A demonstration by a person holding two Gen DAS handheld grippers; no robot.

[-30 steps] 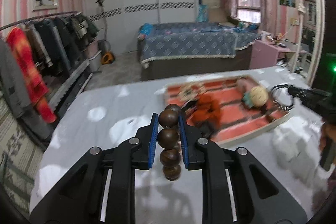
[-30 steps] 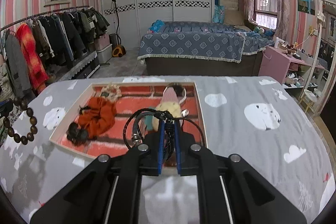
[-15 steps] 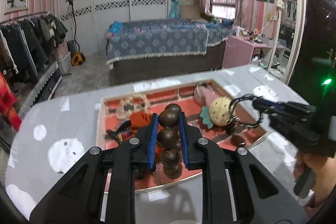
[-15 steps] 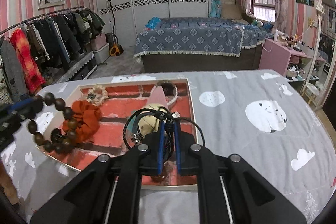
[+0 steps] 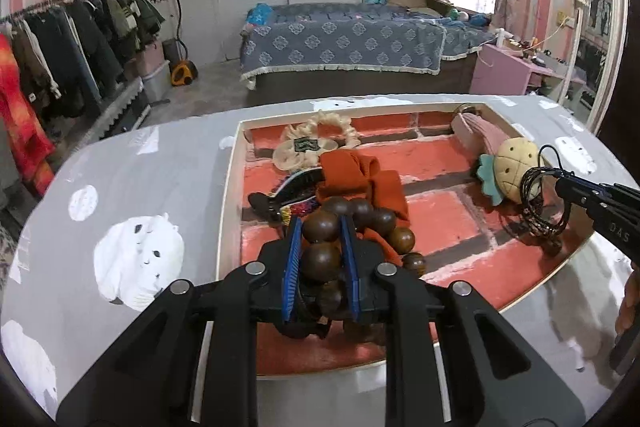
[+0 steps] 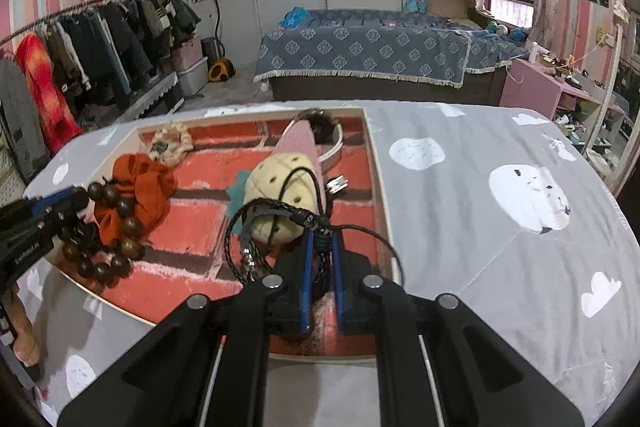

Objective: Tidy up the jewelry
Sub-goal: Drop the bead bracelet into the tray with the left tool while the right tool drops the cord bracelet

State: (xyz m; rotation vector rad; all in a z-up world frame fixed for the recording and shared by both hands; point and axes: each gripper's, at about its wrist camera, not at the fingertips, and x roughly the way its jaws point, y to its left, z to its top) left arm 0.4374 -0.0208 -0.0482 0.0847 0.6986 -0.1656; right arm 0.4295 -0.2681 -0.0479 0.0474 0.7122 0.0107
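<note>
Both tongs grip jewelry above the tray (image 5: 230, 195): left tongs (image 5: 319, 227) clamp a bead bracelet (image 5: 362, 215), right tongs (image 6: 321, 247) a black cord (image 6: 276, 205).

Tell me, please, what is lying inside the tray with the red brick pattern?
In the tray: an orange scrunchie, cream scrunchie, pineapple plush, pink headband, dark hair clip. Whatever lies under the grippers is hidden.
</note>
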